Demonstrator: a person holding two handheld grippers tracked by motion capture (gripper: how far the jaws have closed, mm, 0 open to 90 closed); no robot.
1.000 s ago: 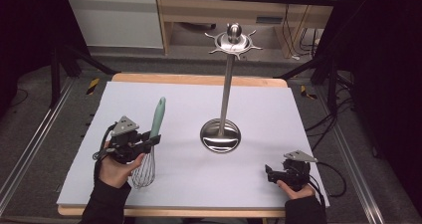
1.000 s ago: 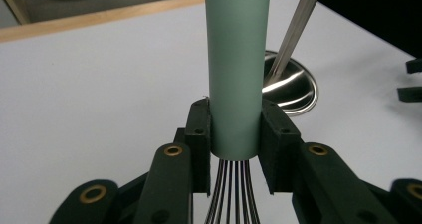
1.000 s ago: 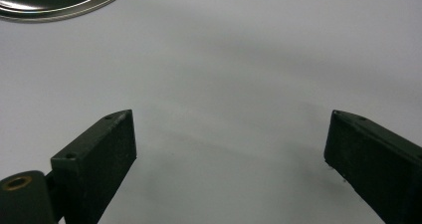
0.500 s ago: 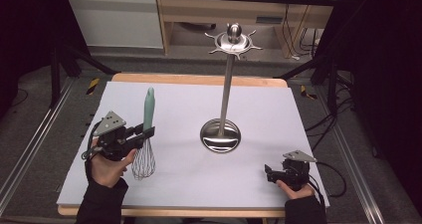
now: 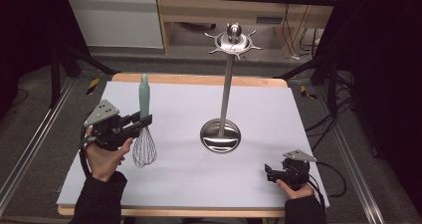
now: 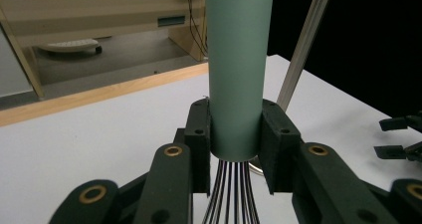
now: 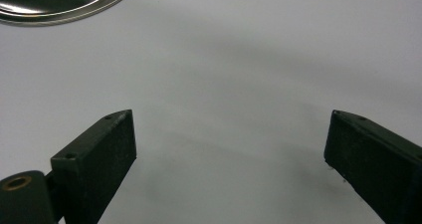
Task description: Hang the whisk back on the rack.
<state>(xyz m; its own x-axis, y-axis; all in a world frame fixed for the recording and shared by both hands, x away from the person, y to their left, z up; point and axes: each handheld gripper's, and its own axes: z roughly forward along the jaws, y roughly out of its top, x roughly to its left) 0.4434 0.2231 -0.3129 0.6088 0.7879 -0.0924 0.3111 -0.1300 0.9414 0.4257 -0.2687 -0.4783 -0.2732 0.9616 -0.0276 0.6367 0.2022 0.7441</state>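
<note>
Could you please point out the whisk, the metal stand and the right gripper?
whisk [image 5: 144, 97]: high view, on its green handle.
metal stand [image 5: 220, 135]: high view, on its round base.
right gripper [image 5: 269, 174]: high view, midway between its fingertips.

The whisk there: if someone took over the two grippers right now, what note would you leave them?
Left gripper: shut on the whisk at the base of its green handle, upright, wires down near the table.
Right gripper: open, holding nothing, low over the table's near right corner.
Stand: mid-table, hooks on top bare.
Done: whisk gripped and stood up.
Left, probably: hang it on the stand.
</note>
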